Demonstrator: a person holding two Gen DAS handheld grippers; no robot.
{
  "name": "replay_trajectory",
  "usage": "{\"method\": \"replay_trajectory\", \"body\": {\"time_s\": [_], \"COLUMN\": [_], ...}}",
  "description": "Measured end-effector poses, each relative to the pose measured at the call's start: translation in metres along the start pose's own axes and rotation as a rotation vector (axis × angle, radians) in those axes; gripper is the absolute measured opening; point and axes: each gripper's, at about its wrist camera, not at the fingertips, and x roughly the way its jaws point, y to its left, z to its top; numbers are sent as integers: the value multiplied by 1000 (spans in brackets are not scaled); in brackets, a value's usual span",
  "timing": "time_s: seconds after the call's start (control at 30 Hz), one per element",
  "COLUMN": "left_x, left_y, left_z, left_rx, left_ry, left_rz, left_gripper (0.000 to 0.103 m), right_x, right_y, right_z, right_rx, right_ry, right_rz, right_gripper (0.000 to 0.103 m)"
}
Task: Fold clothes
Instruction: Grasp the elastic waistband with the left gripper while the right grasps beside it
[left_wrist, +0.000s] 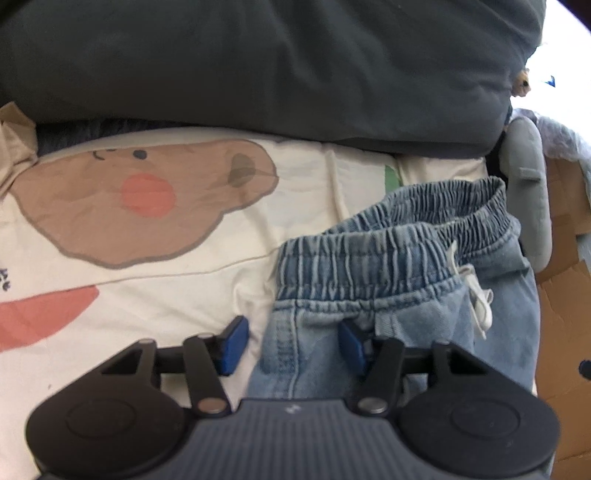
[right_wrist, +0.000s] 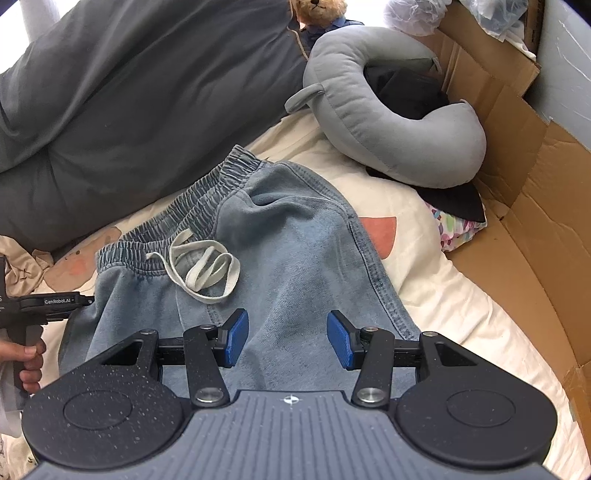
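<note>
Left tongs (left_wrist: 291, 343) are spread wide, gripping nothing; the side edge of the jeans (left_wrist: 399, 295) lies between the pads, with the right pad low against the denim just under the waistband (left_wrist: 369, 269). Right tongs (right_wrist: 287, 338) are also released, hovering over the middle of the jeans (right_wrist: 280, 258), which run straight ahead of them. Long axis runs from the tongs away toward the waistband (right_wrist: 177, 206), which sits ahead and to the left. The left tongs are nearer that waistband corner; the right is nearer the far side seam, off to its right.

Jeans are soft, washed light-blue denim, with a gathered elastic band and a loose white drawstring (right_wrist: 201, 269) looped on top. They lie rumpled, not flat, on a cream printed bed sheet (left_wrist: 184, 266). Whether they are already folded over once I cannot tell.

Beyond: dark grey pillow (right_wrist: 129, 92), grey neck pillow (right_wrist: 388, 118), cardboard (right_wrist: 535, 206) at right.
</note>
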Motion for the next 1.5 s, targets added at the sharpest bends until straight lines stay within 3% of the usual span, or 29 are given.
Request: {"method": "replay_trajectory", "body": {"time_s": [0.1,0.27,0.53,0.93,1.17,1.27,1.5], "left_x": [-1,-9,-29,-34,-29,-26,-22], "left_y": [2,5,7,48,65,71,67], "left_z": [3,4,6,1,-6,-9,-8], "left_rx": [-25,-27,-60,-338,-446,-476,-429], "left_ry": [11,-7,-37,-63,-73,-75,-76], "left_rz": [6,18,-53,-288,-414,-441,-388], "left_gripper": [47,24,22,22,22,22,18], "right_x": [3,12,29,60,88,101,136], "right_y": [1,2,6,5,3,4,28], "right_z": [1,12,52,84,108,119,132], "right_rx": [-18,-38,-69,-17,-87,-133,-376], "right_ry": [-3,-25,-107,-133,-118,-103,-25], "right_rz": [0,-16,-28,3,-27,-36,-37], "right_gripper": [54,54,54,54,54,54,54]}}
